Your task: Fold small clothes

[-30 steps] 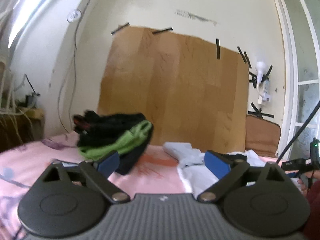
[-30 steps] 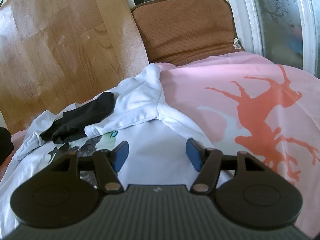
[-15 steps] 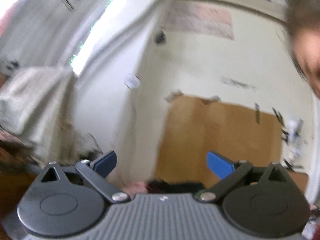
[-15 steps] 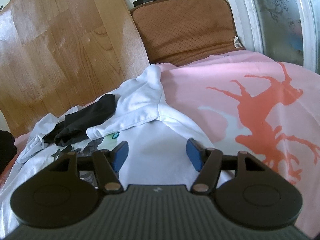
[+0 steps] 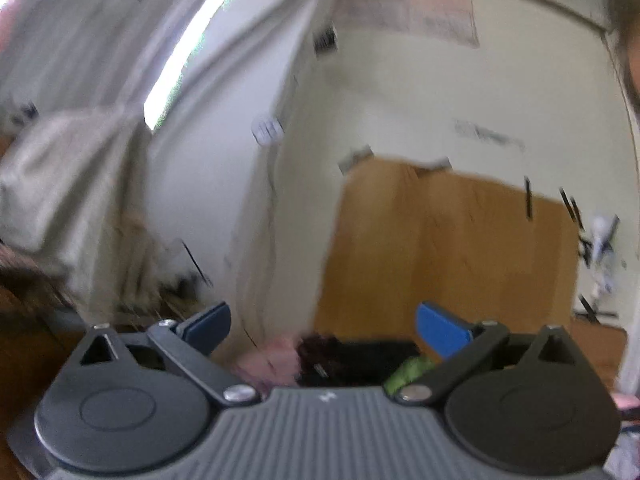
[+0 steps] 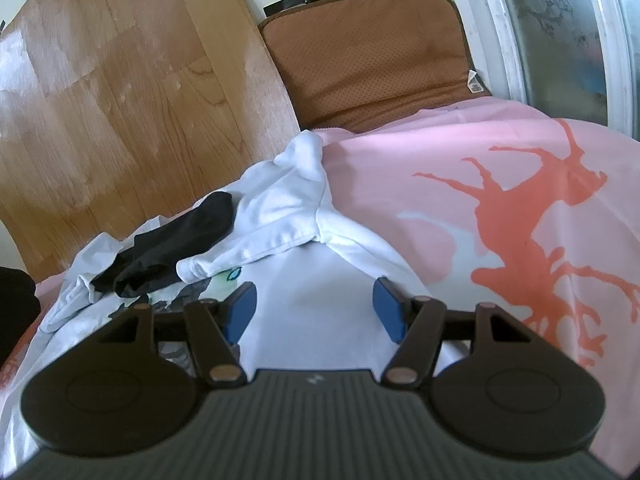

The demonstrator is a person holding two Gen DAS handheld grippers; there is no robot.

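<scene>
In the right wrist view a white printed T-shirt (image 6: pixel 312 280) lies spread on the pink bed sheet (image 6: pixel 460 168), one sleeve folded over its chest. A black sock-like piece (image 6: pixel 168 248) rests on its far left part. My right gripper (image 6: pixel 314 308) hovers just over the shirt, jaws apart with nothing clamped. In the blurred left wrist view my left gripper (image 5: pixel 322 326) is lifted and points level at the wall, its jaws opening with nothing between them. Low beyond it sits a pile of black and green clothes (image 5: pixel 360 360).
A wood-grain board (image 6: pixel 120 100) leans on the wall behind the bed, with a brown cushion (image 6: pixel 368 52) beside it and a window frame (image 6: pixel 500 32) at the right. Part of a person's head (image 5: pixel 628 20) shows at the left wrist view's right edge.
The left gripper rose and swung left, off the bed toward the wall, so the clothes pile sank low in its view; its jaws spread slightly. The right gripper held still.
</scene>
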